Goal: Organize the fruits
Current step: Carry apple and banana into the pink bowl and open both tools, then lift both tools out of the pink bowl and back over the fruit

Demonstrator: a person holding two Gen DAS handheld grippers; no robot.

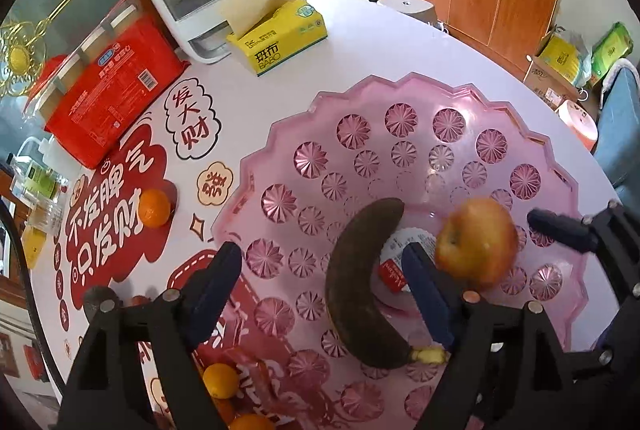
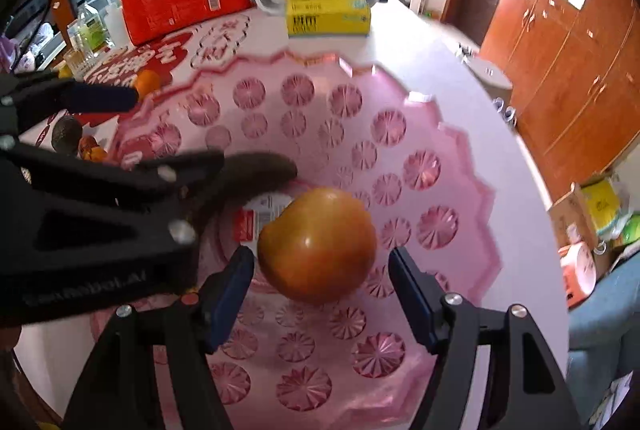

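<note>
Two fruits are in: the blackened banana [image 1: 360,286] lies in the middle of the pink bowl [image 1: 400,94], and the apple [image 2: 318,244] sits just right of it. Your left gripper [image 1: 324,294] stands spread around the banana without pressing it. Your right gripper [image 2: 322,294] is spread too, its pads clear of the apple on both sides. Still out on the table [image 1: 360,42]: one orange [image 1: 154,208] at far left, more oranges [image 1: 220,380] near you.
</note>
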